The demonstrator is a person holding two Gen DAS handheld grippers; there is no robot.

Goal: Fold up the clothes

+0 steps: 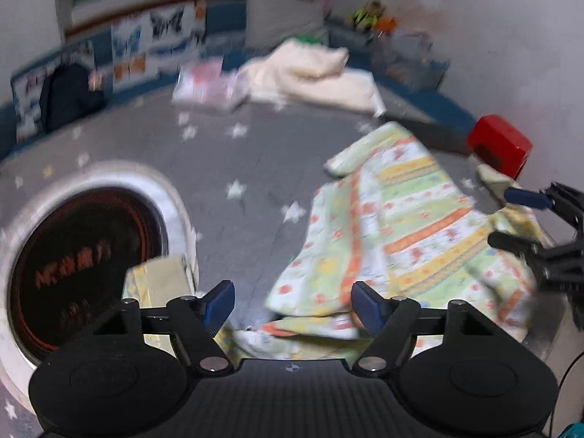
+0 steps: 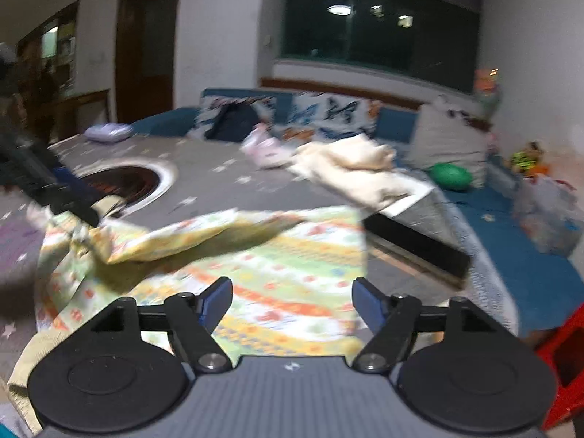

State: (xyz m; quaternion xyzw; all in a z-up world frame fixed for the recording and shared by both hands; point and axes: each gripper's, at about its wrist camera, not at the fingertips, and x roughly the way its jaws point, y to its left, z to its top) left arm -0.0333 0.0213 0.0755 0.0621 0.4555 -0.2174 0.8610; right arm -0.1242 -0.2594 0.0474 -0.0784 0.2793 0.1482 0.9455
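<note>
A patterned garment (image 1: pixel 401 226) in green, yellow and orange stripes lies crumpled on the grey star-print mat (image 1: pixel 226 153). It also shows in the right wrist view (image 2: pixel 277 270), with one part folded over toward the left. My left gripper (image 1: pixel 294 304) is open and empty, just above the garment's near edge. My right gripper (image 2: pixel 292 301) is open and empty above the garment. The right gripper shows at the right edge of the left wrist view (image 1: pixel 525 215). The left gripper shows blurred at the left of the right wrist view (image 2: pixel 54 189).
A round dark opening with a white rim (image 1: pixel 84 255) lies in the mat at the left. A cream blanket (image 1: pixel 314 73) and a pink packet (image 1: pixel 204 84) lie at the far side. A red box (image 1: pixel 500 146) stands at the right. A green ball (image 2: pixel 450 177) lies by a cushion.
</note>
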